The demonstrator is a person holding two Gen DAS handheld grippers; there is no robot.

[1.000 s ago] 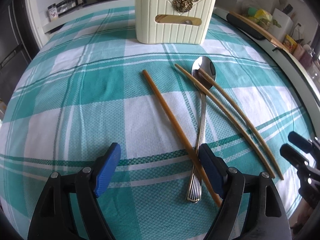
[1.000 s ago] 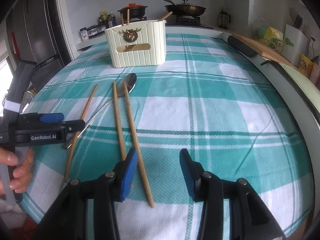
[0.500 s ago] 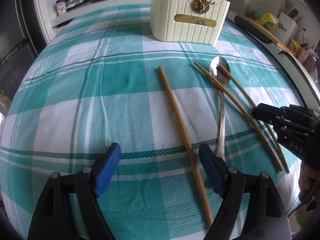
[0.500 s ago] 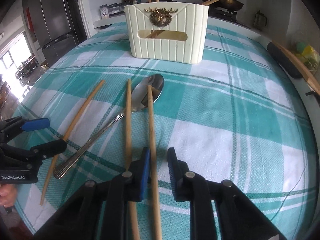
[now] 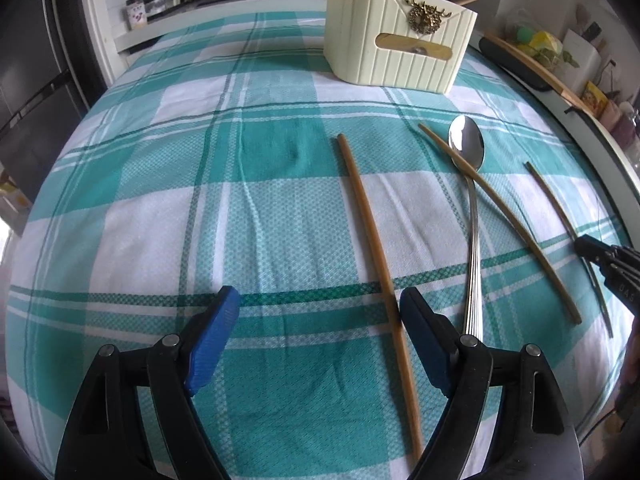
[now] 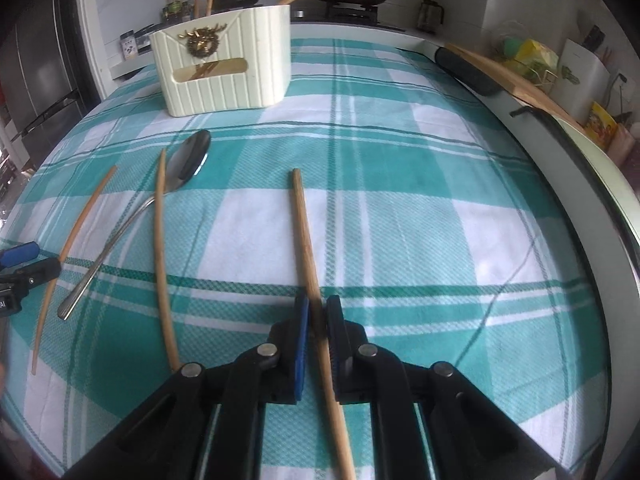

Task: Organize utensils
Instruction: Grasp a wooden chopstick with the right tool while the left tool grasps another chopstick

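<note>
A teal plaid cloth (image 6: 400,168) covers the table. At bottom centre of the right view, the right gripper (image 6: 317,320) tilts down, pinching a chopstick (image 6: 306,236) that runs up mid-frame. In the left view, the left gripper (image 5: 320,312) hangs spread at bottom centre, another chopstick (image 5: 370,232) just inside its right finger. The holder (image 5: 396,36) stands at upper right.

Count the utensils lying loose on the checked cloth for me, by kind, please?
Chopsticks: 3, one clamped in the right gripper, one beside the spoon, one farthest left.
Spoons: 1.
Total: 4.
More sticks stand in the holder; their number cannot be told.
</note>
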